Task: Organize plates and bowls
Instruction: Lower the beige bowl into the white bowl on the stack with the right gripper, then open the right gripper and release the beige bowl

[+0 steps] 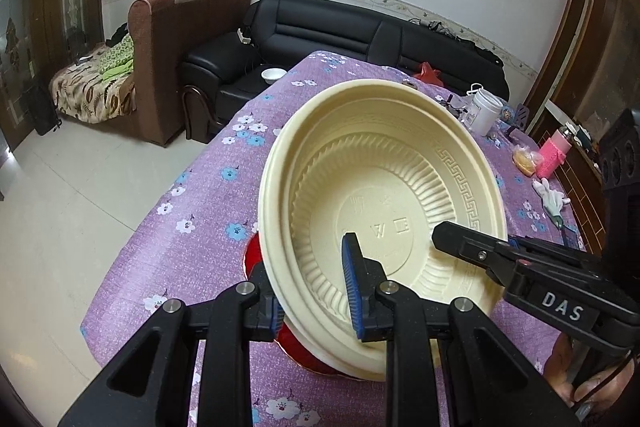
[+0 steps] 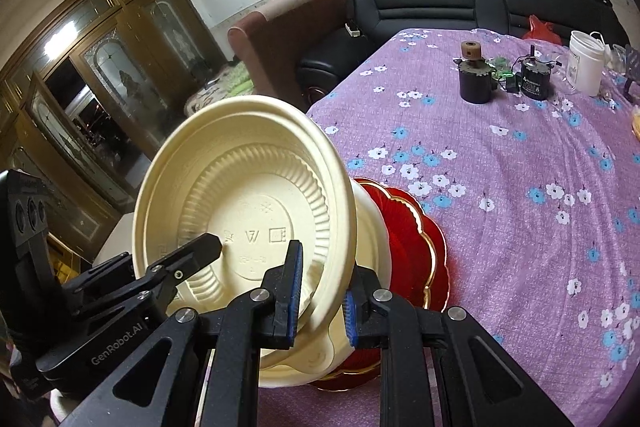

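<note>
Left gripper: jaws apart, blue-padded fingers straddling the bowl rim, one pad inside, one outside at 9 o'clock; whether the pads press the rim cannot be told.

Right gripper: same posture on the opposite rim, jaws apart, one pad inside, one outside at 3 o'clock. Contact unclear.

Each gripper's finger reaches into the other's view, tips converging over the bowl.

Black sofa, white tub, pink bottle, white glove
</note>
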Demonstrator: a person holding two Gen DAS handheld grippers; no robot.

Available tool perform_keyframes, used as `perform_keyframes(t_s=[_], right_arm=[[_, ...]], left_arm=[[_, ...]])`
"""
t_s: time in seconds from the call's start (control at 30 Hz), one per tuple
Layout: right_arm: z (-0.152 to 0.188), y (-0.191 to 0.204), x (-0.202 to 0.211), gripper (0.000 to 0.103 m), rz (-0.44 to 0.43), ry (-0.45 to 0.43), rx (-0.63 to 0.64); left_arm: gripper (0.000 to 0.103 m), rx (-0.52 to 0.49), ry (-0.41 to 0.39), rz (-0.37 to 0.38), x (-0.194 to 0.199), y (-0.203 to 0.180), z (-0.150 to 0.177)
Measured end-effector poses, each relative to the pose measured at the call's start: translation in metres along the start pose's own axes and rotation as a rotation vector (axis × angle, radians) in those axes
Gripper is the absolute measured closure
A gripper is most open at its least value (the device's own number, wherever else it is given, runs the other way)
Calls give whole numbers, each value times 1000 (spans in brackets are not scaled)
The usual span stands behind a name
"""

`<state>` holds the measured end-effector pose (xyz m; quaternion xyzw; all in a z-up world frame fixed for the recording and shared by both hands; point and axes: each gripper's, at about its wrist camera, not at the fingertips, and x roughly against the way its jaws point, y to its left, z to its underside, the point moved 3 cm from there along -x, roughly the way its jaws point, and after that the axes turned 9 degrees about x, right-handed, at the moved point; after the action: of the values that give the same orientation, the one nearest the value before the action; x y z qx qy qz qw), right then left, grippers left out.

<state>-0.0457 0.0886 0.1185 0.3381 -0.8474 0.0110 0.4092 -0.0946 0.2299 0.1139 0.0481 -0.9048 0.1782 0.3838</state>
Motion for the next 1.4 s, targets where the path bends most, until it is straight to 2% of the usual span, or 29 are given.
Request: perform_keyframes(t_s=[0.37, 0.67, 0.9, 1.03, 1.13, 1.27, 1.4], right_arm=[[2, -22, 4, 83, 21, 6, -32], [1, -10, 2, 83, 38, 10, 14], [2, -5, 1, 83, 67, 1, 53], [4, 4, 0, 76, 121, -20, 120], [5, 6, 1, 65, 162, -47, 150], [4, 6, 2, 49, 157, -88, 154], [3, 3, 9, 47, 135, -138, 132]], left_arm=[[80, -18, 34, 9, -9, -16, 5], [77, 9, 34, -3, -9, -10, 5], [46, 15, 22, 43, -4, -14, 7], [35, 19, -17, 57, 7, -14, 4], [29, 42, -46, 55, 12, -8, 1], [28, 91, -65, 51, 17, 5, -3], [27, 133, -68, 43, 18, 20, -4]])
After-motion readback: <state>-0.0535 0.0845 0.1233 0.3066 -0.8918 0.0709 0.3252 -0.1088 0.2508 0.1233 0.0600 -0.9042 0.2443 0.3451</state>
